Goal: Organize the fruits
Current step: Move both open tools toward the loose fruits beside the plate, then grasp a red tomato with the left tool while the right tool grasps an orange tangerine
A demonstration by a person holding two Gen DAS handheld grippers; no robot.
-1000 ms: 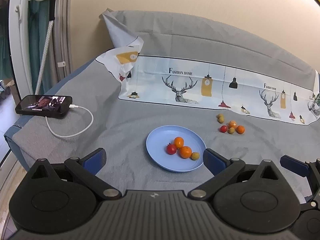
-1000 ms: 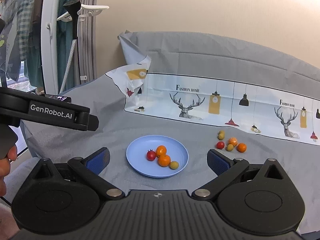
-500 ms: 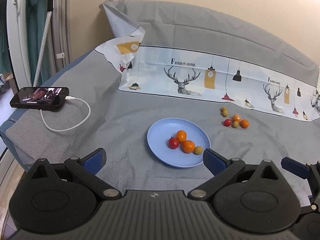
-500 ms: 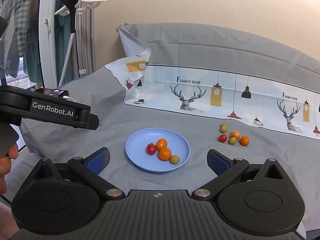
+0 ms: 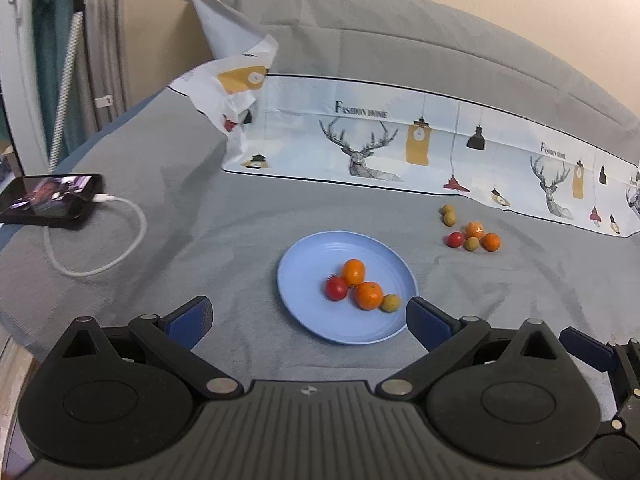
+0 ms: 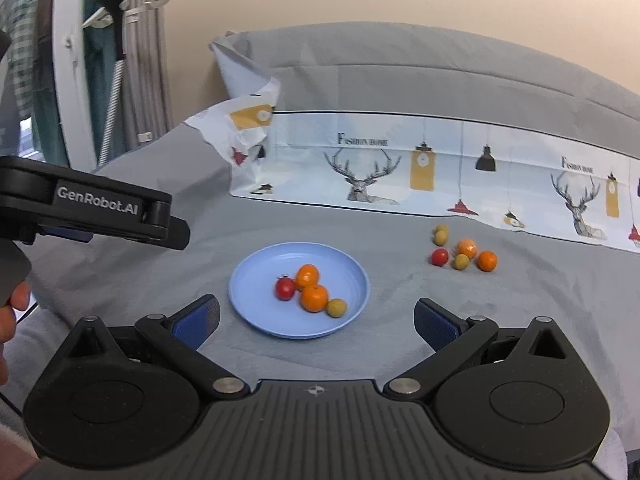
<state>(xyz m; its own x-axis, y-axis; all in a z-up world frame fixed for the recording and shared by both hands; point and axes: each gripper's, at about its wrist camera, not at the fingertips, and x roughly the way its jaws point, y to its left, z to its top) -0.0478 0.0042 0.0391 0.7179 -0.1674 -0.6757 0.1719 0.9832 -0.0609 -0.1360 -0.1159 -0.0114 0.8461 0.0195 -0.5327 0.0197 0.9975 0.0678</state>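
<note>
1. Black plastic and blue pads fill the foreground: the left gripper (image 5: 306, 318) and the right gripper (image 6: 316, 322) both stand with fingers spread wide, nothing between them
2. Just beyond lies a light blue plate (image 6: 256, 280) on the grey cloth (image 5: 200, 220), carrying a red tomato (image 6: 285, 288), two oranges touching each other (image 6: 314, 297), and a small yellow-green fruit (image 6: 336, 307) beside them
3. Farther right, apart from the plate, six loose fruits (image 6: 460, 254) cluster on the cloth: red, orange and yellow-green; motion blur softens their edges
4. At far left a phone (image 5: 48, 200) with a white cable (image 5: 116, 240) is cut by the frame edge
5. Behind, a deer-printed sheet (image 5: 400, 148) leans against the grey backing
</note>
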